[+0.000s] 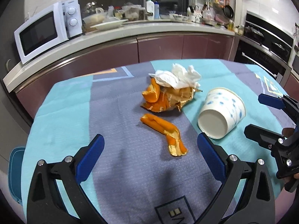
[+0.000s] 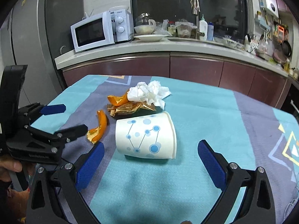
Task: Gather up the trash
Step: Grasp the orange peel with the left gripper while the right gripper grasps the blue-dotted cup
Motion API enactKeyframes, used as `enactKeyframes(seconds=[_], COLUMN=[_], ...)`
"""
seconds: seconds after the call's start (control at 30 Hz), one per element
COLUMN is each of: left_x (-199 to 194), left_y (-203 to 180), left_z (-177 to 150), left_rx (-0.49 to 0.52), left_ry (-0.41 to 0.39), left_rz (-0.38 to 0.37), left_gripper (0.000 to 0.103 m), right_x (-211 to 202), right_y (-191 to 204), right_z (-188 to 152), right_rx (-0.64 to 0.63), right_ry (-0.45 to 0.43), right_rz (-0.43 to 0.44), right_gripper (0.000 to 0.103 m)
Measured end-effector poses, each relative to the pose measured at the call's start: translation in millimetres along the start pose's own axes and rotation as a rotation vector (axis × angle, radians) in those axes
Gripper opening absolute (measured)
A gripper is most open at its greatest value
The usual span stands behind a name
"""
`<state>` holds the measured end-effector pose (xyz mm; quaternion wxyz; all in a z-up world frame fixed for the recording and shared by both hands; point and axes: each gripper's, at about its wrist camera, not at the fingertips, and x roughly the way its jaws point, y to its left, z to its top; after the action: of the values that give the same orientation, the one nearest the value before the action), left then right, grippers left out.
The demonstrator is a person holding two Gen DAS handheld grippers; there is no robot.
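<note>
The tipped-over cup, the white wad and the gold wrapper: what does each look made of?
The cup looks like matte paper: white wall, printed blue dots, rolled rim. The white wad looks like soft tissue or napkin, crumpled into limp folds. The gold wrapper looks like thin metallised foil or film: glossy, sharply creased, glinting. Which of the two it is cannot be told.

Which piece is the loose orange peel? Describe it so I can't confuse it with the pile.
On the table's blue-and-grey cloth, find the tipped paper cup. Beside its open mouth lies a long curled orange peel, alone. It lies apart from the heap behind, where other peel sits with a gold wrapper under white tissue.
</note>
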<state>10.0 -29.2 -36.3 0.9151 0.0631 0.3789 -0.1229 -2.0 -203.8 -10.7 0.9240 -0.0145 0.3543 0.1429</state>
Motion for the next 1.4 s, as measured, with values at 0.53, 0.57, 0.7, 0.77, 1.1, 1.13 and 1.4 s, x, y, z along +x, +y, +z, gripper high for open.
enactKeyframes(seconds=[0.53, 0.57, 0.7, 0.77, 1.1, 1.13, 1.4], left_x=[49.4, 50.3, 57.2, 57.5, 56.4, 55.9, 50.1], left_y=[-13.3, -12.2, -9.5, -11.3, -17.6, -16.7, -11.1], left_z=[9.8, 9.8, 10.1, 10.7, 16.5, 15.9, 13.6], left_rx=[0.068, 0.064, 0.058, 0.063, 0.084, 0.078, 0.069], left_ry=[0.097, 0.1, 0.128, 0.125, 0.111, 0.111, 0.103], left_rz=[-0.005, -0.005, -0.006, -0.026, -0.075, -0.081, -0.105], left_gripper=[0.098, 0.098, 0.091, 0.084, 0.027, 0.025, 0.014], right_x=[31.6, 33.7, 40.4, 42.9, 54.8, 55.3, 58.9], right_y=[-3.7, -2.4, -3.1, -3.8, -5.2, -4.8, -3.2], right_z=[7.7, 7.7, 7.3, 6.9, 8.4, 8.5, 7.8], right_rx=[0.035, 0.031, 0.039, 0.043, 0.055, 0.055, 0.062], right_ry=[0.059, 0.062, 0.073, 0.078, 0.119, 0.119, 0.133], right_rz=[0.063, 0.06, 0.052, 0.046, 0.023, 0.022, 0.035], right_gripper=[0.096, 0.096, 0.096, 0.096, 0.096, 0.096, 0.076])
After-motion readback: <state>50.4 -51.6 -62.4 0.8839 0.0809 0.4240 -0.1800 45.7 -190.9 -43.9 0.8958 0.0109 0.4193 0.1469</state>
